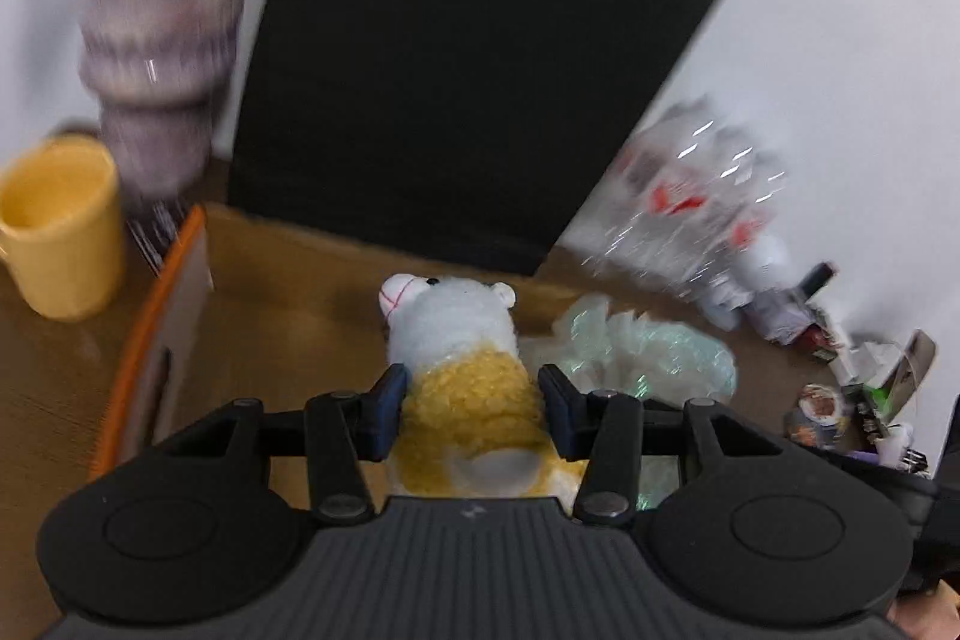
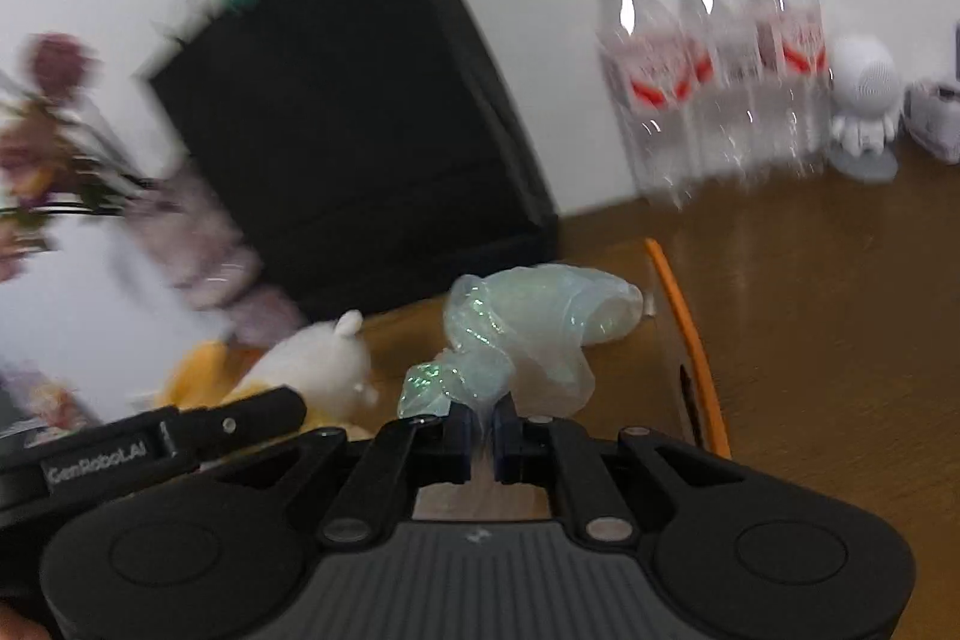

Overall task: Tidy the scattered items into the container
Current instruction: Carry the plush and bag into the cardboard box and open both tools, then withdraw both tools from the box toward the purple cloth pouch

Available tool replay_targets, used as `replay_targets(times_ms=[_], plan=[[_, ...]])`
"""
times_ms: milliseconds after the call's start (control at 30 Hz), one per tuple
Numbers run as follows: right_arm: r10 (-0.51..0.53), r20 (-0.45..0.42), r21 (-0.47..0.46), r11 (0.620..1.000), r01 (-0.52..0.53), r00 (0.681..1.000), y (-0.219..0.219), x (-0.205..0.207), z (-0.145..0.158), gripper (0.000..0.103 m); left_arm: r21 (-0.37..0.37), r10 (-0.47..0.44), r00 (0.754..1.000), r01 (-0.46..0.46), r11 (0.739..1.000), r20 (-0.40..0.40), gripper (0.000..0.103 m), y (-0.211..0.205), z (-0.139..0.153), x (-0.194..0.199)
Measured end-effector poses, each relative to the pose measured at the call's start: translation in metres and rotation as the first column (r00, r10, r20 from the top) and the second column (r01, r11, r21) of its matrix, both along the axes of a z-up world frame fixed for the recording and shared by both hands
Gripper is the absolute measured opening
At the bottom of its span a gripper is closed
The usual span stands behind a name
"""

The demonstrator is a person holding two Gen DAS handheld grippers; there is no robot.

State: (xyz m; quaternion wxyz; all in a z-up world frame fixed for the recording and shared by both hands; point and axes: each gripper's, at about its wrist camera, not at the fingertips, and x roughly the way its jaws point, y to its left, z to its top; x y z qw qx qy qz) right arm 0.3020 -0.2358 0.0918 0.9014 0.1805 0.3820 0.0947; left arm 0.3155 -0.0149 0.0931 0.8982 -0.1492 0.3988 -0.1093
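The step in hand looks like the carrying step: both items are held above the cardboard box [image 1: 198, 280], which I take to be the container, and neither is released yet. The left gripper [image 1: 474, 415] is closed on the plush toy [image 1: 462, 352], a white animal with a yellow body; its 2 pads press the yellow part from both sides, and the toy's head points away from the camera, over the inside of the box. The right gripper [image 2: 479, 439] has its jaws almost together and pinches a thin fold of the iridescent plastic wrap [image 2: 522, 328], whose loose bulk hangs in front of the fingers, above the box and near its orange-edged wall [image 2: 684, 316]. In the right wrist view the plush toy [image 2: 324, 364] appears to the left of the wrap, so the 2 items are close together over the box. Behind the box stands a black panel [image 1: 468, 58], and a yellow mug [image 1: 60, 226] stands on the tabletop [image 1: 36, 388] just outside the box's left wall. The next move, I judge, calls for lowering each item inside the box walls and then opening the jaws; the light wrap may cling to the pads.
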Motion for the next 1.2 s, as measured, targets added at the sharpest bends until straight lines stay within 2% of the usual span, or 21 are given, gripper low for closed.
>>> replay_targets(times_ms=[67, 167, 233, 267, 300, 333, 400, 467, 500, 533, 633, 667, 767, 900, 1000, 1100, 1200], plan=[[-0.011, -0.048, -0.007, 1.000, 0.011, 0.999, 0.001, 0.024, -0.019, 0.006, 0.032, -0.003, 0.999, 0.005, 0.999, -0.039, 0.048, -0.008, -0.016, 0.014], [0.003, -0.091, -0.012, 1.000, -0.004, 0.996, 0.005, 0.046, -0.042, 0.006, 0.004, -0.024, 0.995, 0.025, 1.000, -0.097, 0.049, -0.017, -0.034, 0.030], [0.002, -0.102, -0.041, 0.999, -0.006, 0.995, 0.009, 0.055, -0.052, 0.018, 0.001, -0.032, 0.992, 0.032, 0.999, -0.121, 0.050, -0.023, -0.041, 0.035], [-0.009, -0.110, -0.064, 0.998, 0.002, 0.994, 0.010, 0.057, -0.055, 0.028, 0.006, -0.021, 0.992, 0.022, 1.000, -0.127, 0.052, -0.025, -0.042, 0.035], [-0.026, -0.116, -0.085, 0.996, 0.016, 0.993, 0.010, 0.059, -0.058, 0.034, 0.002, -0.007, 0.991, 0.008, 1.000, -0.133, 0.052, -0.025, -0.044, 0.036], [-0.040, -0.121, -0.096, 0.995, 0.029, 0.992, 0.010, 0.060, -0.059, 0.035, -0.008, 0.005, 0.990, -0.006, 1.000, -0.141, 0.054, -0.024, -0.044, 0.036], [-0.040, -0.133, -0.089, 0.996, 0.028, 0.990, 0.009, 0.057, -0.060, 0.041, -0.011, 0.038, 0.988, -0.040, 0.999, -0.150, 0.064, -0.019, -0.042, 0.030], [-0.034, -0.140, -0.068, 0.997, 0.024, 0.990, 0.009, 0.052, -0.056, 0.049, -0.011, 0.066, 0.988, -0.068, 0.998, -0.138, 0.083, -0.011, -0.032, 0.019], [-0.031, -0.138, -0.058, 0.998, 0.023, 0.990, 0.009, 0.047, -0.053, 0.055, -0.017, 0.071, 0.989, -0.074, 0.997, -0.133, 0.089, -0.006, -0.027, 0.015], [-0.028, -0.136, -0.054, 0.998, 0.021, 0.990, 0.010, 0.043, -0.048, 0.058, -0.024, 0.077, 0.989, -0.080, 0.996, -0.127, 0.103, -0.001, -0.023, 0.011], [-0.034, -0.135, -0.093, 0.995, 0.021, 0.990, 0.015, 0.027, -0.031, 0.078, -0.028, 0.090, 0.986, -0.095, 0.995, -0.138, 0.103, 0.013, -0.010, -0.006], [-0.056, -0.124, -0.126, 0.991, 0.041, 0.991, 0.018, 0.019, -0.025, 0.088, -0.026, 0.094, 0.984, -0.099, 0.995, -0.149, 0.103, 0.017, -0.006, -0.012], [-0.079, -0.084, -0.198, 0.978, 0.061, 0.993, 0.028, -0.003, -0.008, 0.090, -0.006, 0.105, 0.987, -0.107, 0.994, -0.125, 0.103, 0.029, 0.010, -0.040], [-0.014, -0.086, -0.217, 0.976, -0.005, 0.996, 0.042, -0.031, 0.007, 0.091, 0.074, 0.125, 0.988, -0.119, 0.990, -0.086, 0.103, 0.041, 0.029, -0.075], [0.030, -0.075, -0.218, 0.975, -0.046, 0.997, 0.050, -0.056, 0.018, 0.091, 0.093, 0.126, 0.988, -0.118, 0.989, -0.088, 0.103, 0.042, 0.037, -0.092], [0.064, -0.050, -0.220, 0.973, -0.074, 0.997, 0.052, -0.086, 0.029, 0.092, 0.074, 0.084, 0.995, -0.080, 0.994, -0.053, 0.103, 0.041, 0.047, -0.119], [0.065, -0.004, -0.221, 0.973, -0.064, 0.998, 0.047, -0.122, 0.035, 0.094, 0.123, 0.007, 1.000, -0.006, 0.992, -0.003, 0.103, 0.029, 0.057, -0.152]])
